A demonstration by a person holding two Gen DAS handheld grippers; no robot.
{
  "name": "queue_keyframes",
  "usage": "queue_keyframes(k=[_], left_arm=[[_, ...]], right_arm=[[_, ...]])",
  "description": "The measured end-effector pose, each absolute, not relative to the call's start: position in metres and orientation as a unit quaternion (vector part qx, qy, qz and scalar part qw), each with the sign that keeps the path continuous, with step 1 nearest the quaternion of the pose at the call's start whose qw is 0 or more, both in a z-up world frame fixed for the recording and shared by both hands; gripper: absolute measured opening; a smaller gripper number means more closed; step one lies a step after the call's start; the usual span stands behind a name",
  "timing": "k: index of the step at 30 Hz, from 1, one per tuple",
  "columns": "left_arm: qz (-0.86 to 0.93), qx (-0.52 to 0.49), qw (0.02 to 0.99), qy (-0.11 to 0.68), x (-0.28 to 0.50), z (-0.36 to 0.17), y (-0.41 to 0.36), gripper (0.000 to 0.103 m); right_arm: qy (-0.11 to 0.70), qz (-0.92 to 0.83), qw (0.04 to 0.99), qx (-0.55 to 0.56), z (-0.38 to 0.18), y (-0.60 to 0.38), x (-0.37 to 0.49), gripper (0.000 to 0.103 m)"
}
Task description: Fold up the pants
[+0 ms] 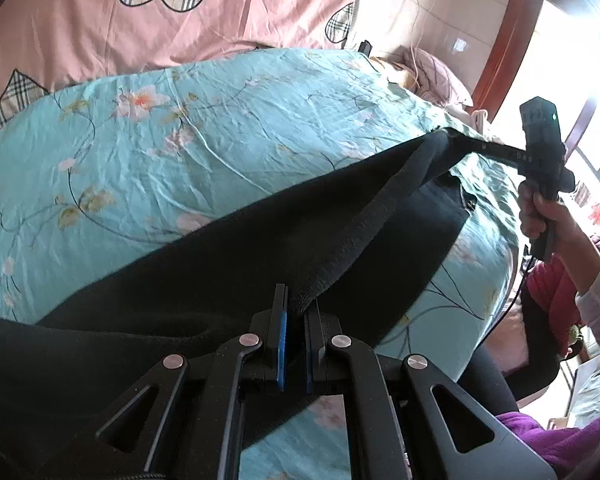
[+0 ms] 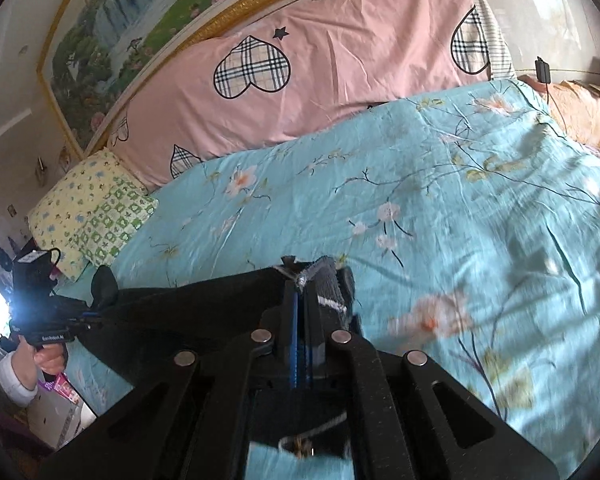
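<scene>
Over the turquoise floral bedspread, stretched between two grippers: black pants, held up as one long band and partly draped on the cover. In the left wrist view, running from 6 o'clock up to 2 o'clock, with a thick ribbed edge folded along the upper side. In the right wrist view, running from the centre out to 9 o'clock.

No container anywhere in view; nothing to report there.

Left gripper: jaws closed down on the ribbed edge of the pants, blue pads nearly together, only the pinched cloth between them. Seen also from the right wrist camera at 9 o'clock, gripped by a hand in a white cuff.

Right gripper: jaws pressed tight on a corner of the pants, with a grey ribbed strip and a white stripe standing just at the right of the fingers. Seen from the left wrist camera at 2 o'clock, thin black fingers clamped on the far end of the cloth, carried by the other hand.

Further out, at 12 o'clock behind the bedspread: a pink pillowcase with plaid hearts. At 9 o'clock in the right wrist view, a small yellow-green cushion. Above it, a framed landscape painting on the wall. At 3 o'clock in the left wrist view, a bright window.
</scene>
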State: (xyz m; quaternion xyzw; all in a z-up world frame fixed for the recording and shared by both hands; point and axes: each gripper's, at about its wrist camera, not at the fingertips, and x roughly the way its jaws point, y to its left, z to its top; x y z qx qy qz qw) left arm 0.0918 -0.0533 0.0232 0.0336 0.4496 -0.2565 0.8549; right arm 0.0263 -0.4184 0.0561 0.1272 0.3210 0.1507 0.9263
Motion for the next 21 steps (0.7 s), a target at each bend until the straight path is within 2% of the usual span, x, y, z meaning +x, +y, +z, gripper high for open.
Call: queue_keyframes(k=[8,14,17,19,21], left_arm=[[-0.250,0.052,0.846,0.468,0.077,-0.007,-0.062,0.005],[-0.253,0.047,0.842,0.473,0.074,-0.018,-0.063,0.006],[-0.244,0.048,0.837,0.487,0.074,-0.029,-0.067,0.010],[-0.242,0.051,0.839,0.484,0.070,-0.031,-0.068,0.023],[-0.248,0.043,0.839,0.482,0.065,-0.028,-0.066,0.030]], right_arm=[[0.357,0.122,0.918,0.120,0.022,-0.419,0.005,0.003],[0.361,0.108,0.919,0.117,0.021,-0.420,-0.005,0.003],[0.381,0.099,0.913,0.107,0.013,-0.417,-0.005,0.003],[0.390,0.089,0.910,0.111,0.010,-0.415,-0.007,0.003],[0.393,0.074,0.910,0.110,0.012,-0.413,-0.011,0.007]])
